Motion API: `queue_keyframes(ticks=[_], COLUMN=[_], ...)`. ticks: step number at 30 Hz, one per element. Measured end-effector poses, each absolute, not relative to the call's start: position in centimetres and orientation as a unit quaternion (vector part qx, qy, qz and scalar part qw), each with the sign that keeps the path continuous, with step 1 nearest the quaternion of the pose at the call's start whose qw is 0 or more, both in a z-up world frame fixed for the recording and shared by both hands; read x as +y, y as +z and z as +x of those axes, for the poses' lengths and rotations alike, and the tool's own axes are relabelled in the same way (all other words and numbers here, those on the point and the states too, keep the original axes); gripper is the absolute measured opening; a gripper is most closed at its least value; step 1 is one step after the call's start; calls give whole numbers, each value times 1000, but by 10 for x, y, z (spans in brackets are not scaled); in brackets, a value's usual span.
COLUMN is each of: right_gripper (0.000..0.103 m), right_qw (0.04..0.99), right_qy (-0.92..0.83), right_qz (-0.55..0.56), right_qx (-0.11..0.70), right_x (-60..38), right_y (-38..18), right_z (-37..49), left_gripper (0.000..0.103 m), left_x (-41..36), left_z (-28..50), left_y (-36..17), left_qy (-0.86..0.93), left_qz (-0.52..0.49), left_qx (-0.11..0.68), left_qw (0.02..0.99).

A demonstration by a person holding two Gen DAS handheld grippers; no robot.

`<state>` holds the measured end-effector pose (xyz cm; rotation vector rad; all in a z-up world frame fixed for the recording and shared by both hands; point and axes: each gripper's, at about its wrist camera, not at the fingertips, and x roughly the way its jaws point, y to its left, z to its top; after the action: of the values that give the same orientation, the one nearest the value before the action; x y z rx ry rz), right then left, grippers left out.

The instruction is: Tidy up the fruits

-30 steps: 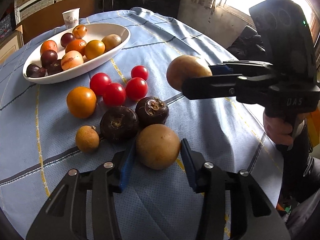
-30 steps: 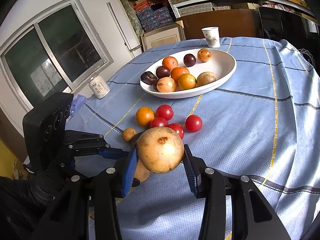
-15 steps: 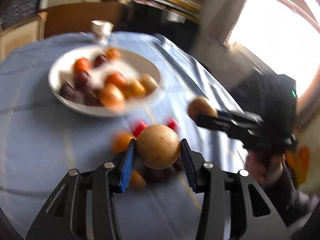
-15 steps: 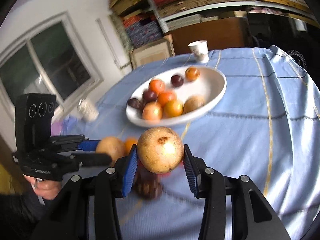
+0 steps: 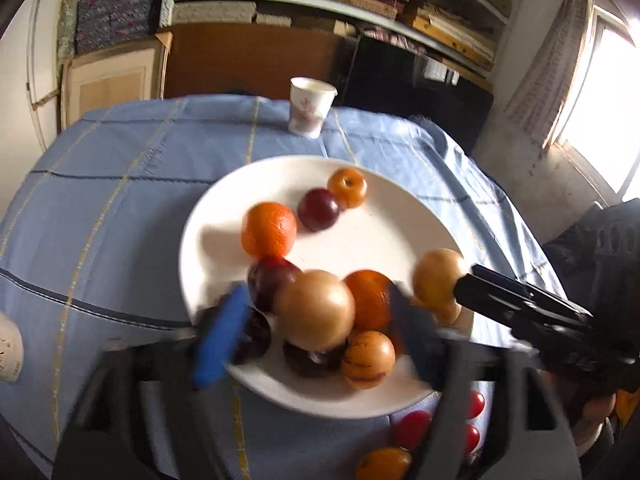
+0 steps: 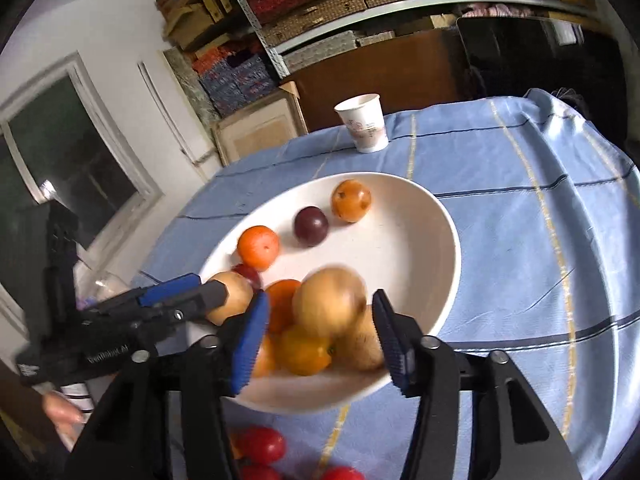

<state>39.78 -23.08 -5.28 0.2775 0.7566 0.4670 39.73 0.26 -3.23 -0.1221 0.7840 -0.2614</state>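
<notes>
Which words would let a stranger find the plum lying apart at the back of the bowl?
Start at the white bowl on the blue cloth. Look to its far side, toward the paper cup, where three fruits lie in a loose row. The plum is the middle one, dark purple, between two orange-coloured fruits.

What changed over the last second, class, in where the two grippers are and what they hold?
Both grippers moved from the loose fruit to above the bowl. The left gripper closed on a tan fruit, lifted it, and has now opened; the right gripper has also opened, its tan fruit dropping. The cup, tomatoes and bowl fruit stayed put.
</notes>
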Motion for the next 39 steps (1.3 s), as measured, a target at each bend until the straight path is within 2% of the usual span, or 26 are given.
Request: queue_keyframes(ticks=[3,4,8,14,18,28,39], right_gripper=[55,55,55,55,55,55,55], right_qw=[899,901,903,890,878,858,842], right_qy=[230,231,224,220,275,311,323], right_qz=[135,134,135,106,59,-94,-115], right_qx=[348,342,341,384,387,398,417], right_x=[-240,-243,-253,-253,-242,-219,-208], right_y=[-41,-38,-42,-62,-57,-71,-81], right_z=[380,374,351,321,293,255,249], left_gripper=[92,99,99,99,99,99,99], left_x=[7,9,21,35,38,33,35], left_z=[384,376,349,317,299,294,296], left_y=[-25,-23,-30,-59,-53,-51,-55], left_qy=[-125,-122,-86,-90,-94,-67,-64], left_qz=[-57,-60,-75,-109,-98,-62,-62], left_qx=[365,361,360,408,388,385,393], left_qw=[921,923,926,902,912,918,915])
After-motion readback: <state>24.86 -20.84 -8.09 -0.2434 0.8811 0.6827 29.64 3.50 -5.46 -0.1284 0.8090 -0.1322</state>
